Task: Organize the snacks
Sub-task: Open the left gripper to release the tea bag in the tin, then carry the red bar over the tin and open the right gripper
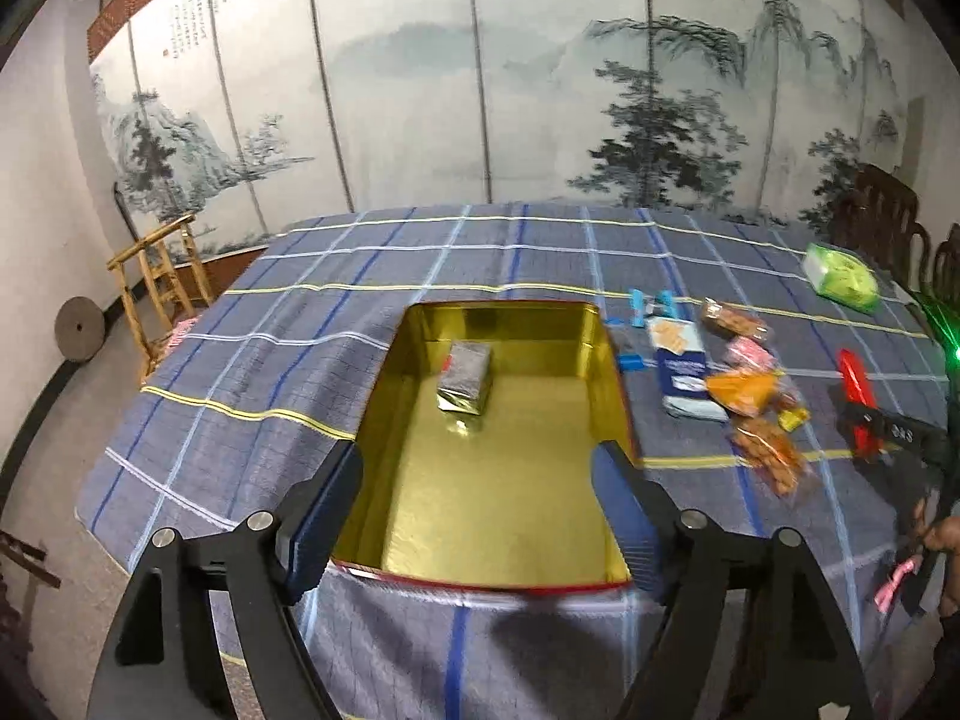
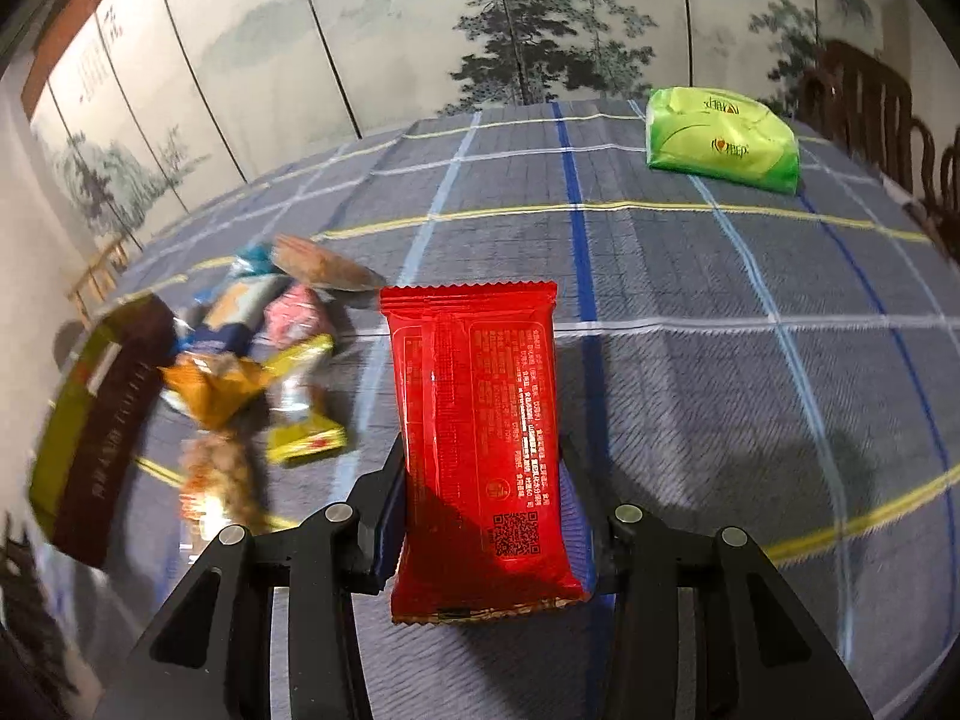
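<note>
Right gripper (image 2: 483, 516) clamps a red snack packet (image 2: 477, 420) above the checked tablecloth (image 2: 690, 360); left gripper (image 1: 480, 510), spread wide and empty, hovers over the gold tin (image 1: 510, 480), loose snacks (image 1: 744, 390) at three o'clock.

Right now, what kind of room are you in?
Probably a traditional dining or tea room: a wide ink landscape mural, a big table under blue plaid cloth, and a bamboo chair beside it.

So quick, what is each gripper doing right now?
Left gripper: open, empty, above the tin.
Right gripper: shut on the red snack packet.
</note>
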{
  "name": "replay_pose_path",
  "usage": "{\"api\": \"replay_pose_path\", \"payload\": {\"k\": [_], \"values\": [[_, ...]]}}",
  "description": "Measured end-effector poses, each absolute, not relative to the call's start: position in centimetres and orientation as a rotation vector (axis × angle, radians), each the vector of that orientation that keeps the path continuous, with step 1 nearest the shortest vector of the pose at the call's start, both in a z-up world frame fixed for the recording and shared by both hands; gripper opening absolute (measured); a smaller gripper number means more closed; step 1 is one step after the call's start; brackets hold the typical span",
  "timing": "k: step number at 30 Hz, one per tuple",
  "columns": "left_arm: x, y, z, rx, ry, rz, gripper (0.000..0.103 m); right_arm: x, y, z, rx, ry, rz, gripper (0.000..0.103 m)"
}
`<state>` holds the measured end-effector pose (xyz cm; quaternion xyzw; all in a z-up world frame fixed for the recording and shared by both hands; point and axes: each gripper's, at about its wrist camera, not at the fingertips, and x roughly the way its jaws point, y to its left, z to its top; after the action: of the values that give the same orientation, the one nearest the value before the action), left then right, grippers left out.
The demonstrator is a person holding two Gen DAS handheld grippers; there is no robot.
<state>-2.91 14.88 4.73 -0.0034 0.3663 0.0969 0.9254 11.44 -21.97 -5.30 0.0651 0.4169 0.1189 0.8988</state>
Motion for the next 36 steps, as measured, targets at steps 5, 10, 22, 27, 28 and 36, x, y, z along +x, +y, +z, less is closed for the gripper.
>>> {"api": "replay_pose_path", "payload": {"k": [5, 10, 22, 27, 28, 36], "values": [[-4.2, 14.6, 4.8, -0.004, 0.768, 0.180, 0.075, 9.7, -19.3, -2.5, 0.175, 0.836, 0.339, 0.045], [-5.2, 15.1, 4.8, -0.005, 0.758, 0.223, 0.087, 8.3, -13.6, 1.3, 0.179, 0.804, 0.489, 0.045], [-7.1, 18.0, 3.7, -0.023, 0.797, 0.287, 0.102, 7.5, 0.6, 4.1, 0.137, 0.865, 0.747, 0.045], [-7.9, 18.8, 2.8, -0.003, 0.805, 0.267, 0.102, 9.7, 4.0, 2.8, 0.132, 0.929, 0.753, 0.045], [-8.1, 18.7, 2.7, 0.018, 0.798, 0.261, 0.102, 10.1, 4.5, 2.5, 0.135, 0.944, 0.750, 0.045], [-9.3, 19.8, 2.8, 0.010, 0.714, 0.233, 0.102, 13.2, 8.9, -0.2, 0.125, 1.026, 0.718, 0.045]]}}
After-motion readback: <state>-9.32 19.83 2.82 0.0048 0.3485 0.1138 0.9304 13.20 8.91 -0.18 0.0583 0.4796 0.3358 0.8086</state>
